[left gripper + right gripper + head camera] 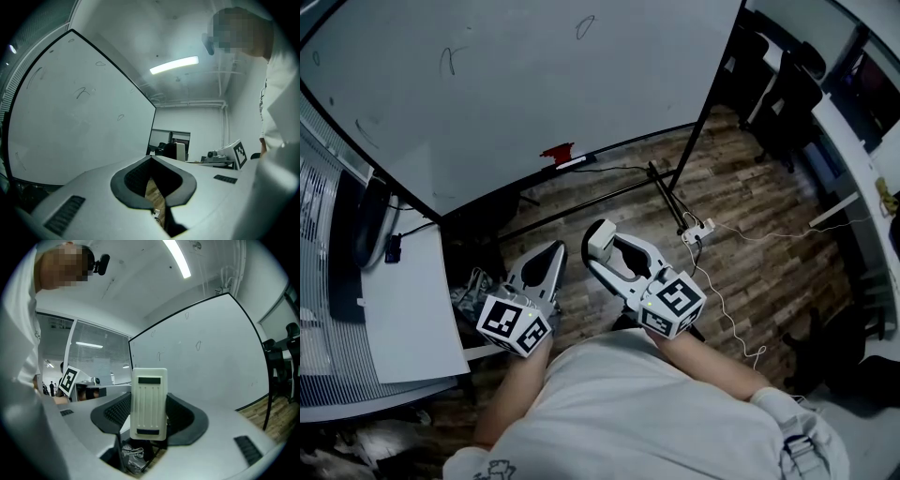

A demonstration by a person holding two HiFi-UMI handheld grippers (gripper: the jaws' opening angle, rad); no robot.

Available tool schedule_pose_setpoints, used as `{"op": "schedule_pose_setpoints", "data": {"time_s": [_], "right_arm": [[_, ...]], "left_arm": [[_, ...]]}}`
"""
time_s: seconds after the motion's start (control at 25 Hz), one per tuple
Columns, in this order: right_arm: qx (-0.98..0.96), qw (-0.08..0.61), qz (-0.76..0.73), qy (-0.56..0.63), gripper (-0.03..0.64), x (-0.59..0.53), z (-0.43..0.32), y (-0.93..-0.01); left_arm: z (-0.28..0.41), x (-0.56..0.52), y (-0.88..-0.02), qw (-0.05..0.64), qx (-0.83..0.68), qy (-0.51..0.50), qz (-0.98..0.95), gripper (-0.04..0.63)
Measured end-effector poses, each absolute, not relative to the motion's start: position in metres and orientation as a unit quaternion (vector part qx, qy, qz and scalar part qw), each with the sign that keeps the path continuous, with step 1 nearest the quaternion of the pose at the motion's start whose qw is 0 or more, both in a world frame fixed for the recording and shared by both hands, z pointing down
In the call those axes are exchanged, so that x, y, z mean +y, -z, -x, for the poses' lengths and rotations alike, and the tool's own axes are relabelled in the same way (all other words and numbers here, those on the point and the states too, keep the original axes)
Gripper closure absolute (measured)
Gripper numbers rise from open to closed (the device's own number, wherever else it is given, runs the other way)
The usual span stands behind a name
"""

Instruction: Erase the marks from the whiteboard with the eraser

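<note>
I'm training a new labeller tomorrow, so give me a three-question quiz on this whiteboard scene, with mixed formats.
1. True or false: the right gripper holds the eraser between its fingers.
2. Multiple choice: the left gripper has its fingers
A. apart around a marker
B. together with nothing between them
C. shut on a cloth
3. Short answer: is the whiteboard clean yet?

Key: 1 true. 2 B. 3 No, pen marks are on it.
</note>
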State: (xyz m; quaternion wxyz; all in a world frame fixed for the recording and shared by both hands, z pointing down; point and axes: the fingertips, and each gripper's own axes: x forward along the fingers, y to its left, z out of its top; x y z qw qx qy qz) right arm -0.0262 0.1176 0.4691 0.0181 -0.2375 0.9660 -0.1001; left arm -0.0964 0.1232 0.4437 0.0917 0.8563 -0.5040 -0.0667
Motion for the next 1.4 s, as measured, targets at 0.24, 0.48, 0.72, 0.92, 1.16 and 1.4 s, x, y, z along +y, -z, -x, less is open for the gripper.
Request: {"op": "schedule_pose_setpoints", "data": {"time_s": [0.24, 0.48, 0.72, 0.92, 1.16, 1.4], "right_arm": [[0.965, 0.022, 0.238, 0.103, 0.377, 0.089, 0.017, -0.472], [0.965, 0.022, 0.234, 0.113, 0.377, 0.045, 0.005, -0.476], [0.966, 0.022, 0.228, 0.124, 0.377, -0.013, -0.017, -0.484], [0.965, 0.022, 0.228, 0.129, 0.377, -0.057, -0.039, -0.483], [0.968, 0.025, 0.218, 0.12, 0.377, -0.093, -0.064, -0.474], [0.967, 0.029, 0.219, 0.126, 0.377, -0.106, -0.076, -0.477]], "left_arm": [[0.089, 0.095, -0.449, 0.098, -0.501, 0.068, -0.857, 0.589], [0.077, 0.052, -0.453, 0.108, -0.506, 0.064, -0.853, 0.589], [0.051, -0.007, -0.466, 0.12, -0.501, 0.06, -0.855, 0.589], [0.018, -0.05, -0.465, 0.124, -0.49, 0.059, -0.861, 0.589], [-0.011, -0.087, -0.454, 0.113, -0.494, 0.057, -0.86, 0.589], [-0.02, -0.104, -0.453, 0.111, -0.5, 0.058, -0.857, 0.589]]}}
